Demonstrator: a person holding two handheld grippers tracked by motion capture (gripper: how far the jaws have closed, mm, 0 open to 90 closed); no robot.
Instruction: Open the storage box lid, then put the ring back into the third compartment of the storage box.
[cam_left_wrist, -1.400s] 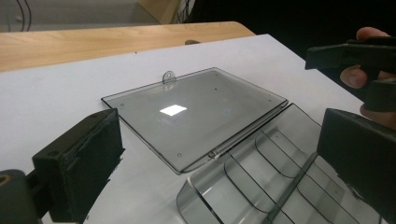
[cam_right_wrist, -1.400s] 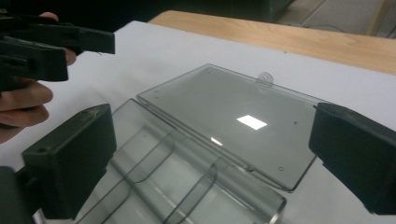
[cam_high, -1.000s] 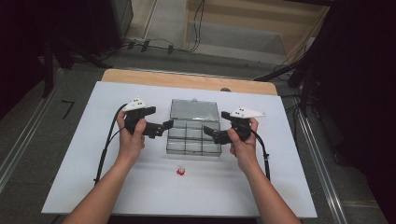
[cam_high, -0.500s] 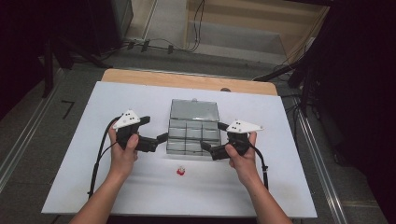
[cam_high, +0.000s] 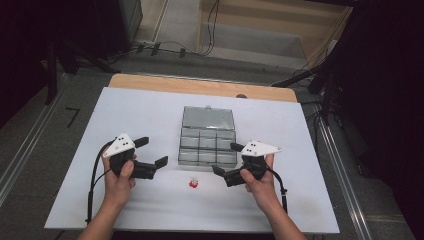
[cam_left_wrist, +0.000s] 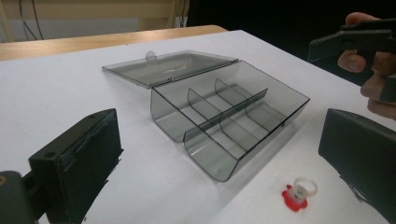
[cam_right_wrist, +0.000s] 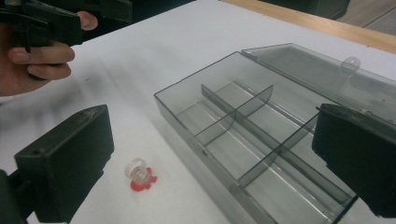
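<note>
A clear grey compartment box (cam_high: 207, 145) sits mid-table with its lid (cam_high: 208, 119) laid open behind it; its compartments look empty. A small ring with a red top (cam_high: 193, 183) lies on the white table just in front of the box. My left gripper (cam_high: 152, 151) is open, left of the box and apart from it. My right gripper (cam_high: 226, 158) is open at the box's front right corner. In the left gripper view the box (cam_left_wrist: 229, 116) and ring (cam_left_wrist: 299, 192) lie between the wide jaws. The right gripper view shows the ring (cam_right_wrist: 139, 175) left of the box (cam_right_wrist: 252, 135).
The white table top (cam_high: 125, 115) has a wooden strip (cam_high: 200, 86) along its far edge. Cables trail from both grippers toward the person. Dark floor and stands surround the table. The other hand (cam_right_wrist: 37, 56) shows at the upper left of the right gripper view.
Both grippers have drawn back from the box's sides toward the person and stand lower in the high view, jaws apart. Box and ring have stayed put.
</note>
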